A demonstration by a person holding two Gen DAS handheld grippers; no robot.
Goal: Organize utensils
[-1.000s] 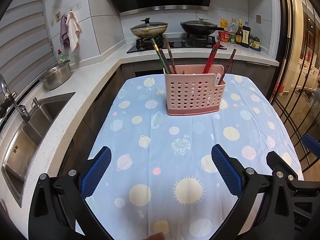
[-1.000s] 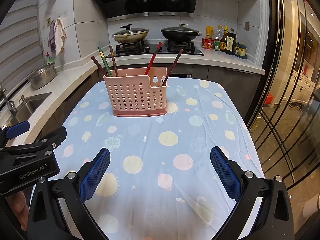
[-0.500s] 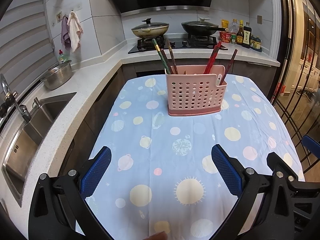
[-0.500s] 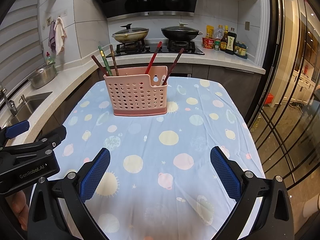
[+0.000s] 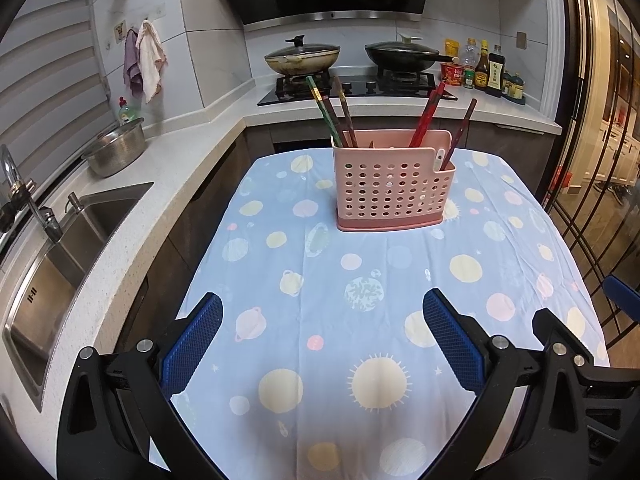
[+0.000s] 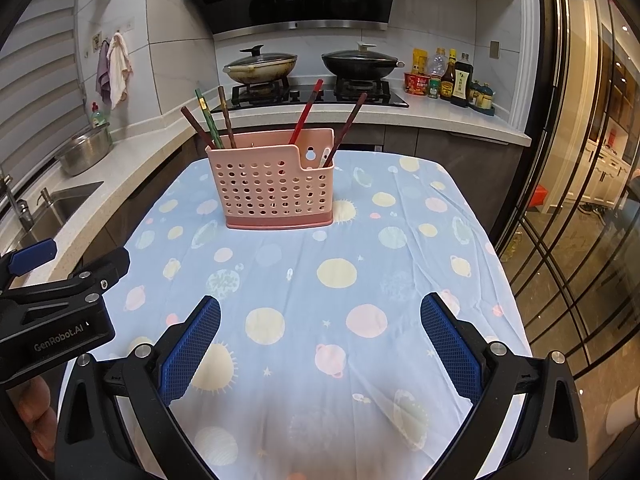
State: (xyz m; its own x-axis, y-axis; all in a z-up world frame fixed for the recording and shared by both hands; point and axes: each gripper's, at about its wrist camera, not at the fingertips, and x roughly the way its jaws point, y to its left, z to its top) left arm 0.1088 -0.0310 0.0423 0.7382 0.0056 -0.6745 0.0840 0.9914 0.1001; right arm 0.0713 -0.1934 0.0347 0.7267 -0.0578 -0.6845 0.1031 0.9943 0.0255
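Note:
A pink perforated utensil basket [image 5: 390, 188] stands upright at the far end of the table; it also shows in the right wrist view [image 6: 276, 182]. Green and brown chopsticks [image 5: 330, 114] lean out of its left side, red and dark ones [image 5: 428, 118] out of its right side. A white utensil tip [image 6: 325, 157] shows in the right compartment. My left gripper [image 5: 322, 342] is open and empty, near the table's front edge. My right gripper [image 6: 320, 340] is open and empty, beside it. The left gripper's body [image 6: 52, 312] shows at the right wrist view's left edge.
The table carries a blue planet-print cloth [image 5: 360, 320]. A counter with a sink [image 5: 48, 264] and a steel bowl [image 5: 116, 148] runs along the left. A stove with two lidded pans [image 5: 352, 56] and sauce bottles [image 5: 484, 68] is behind. Glass doors [image 6: 580, 200] are at right.
Both views have shifted very slightly; the basket sits a touch further right in each frame. Both grippers stay open and empty.

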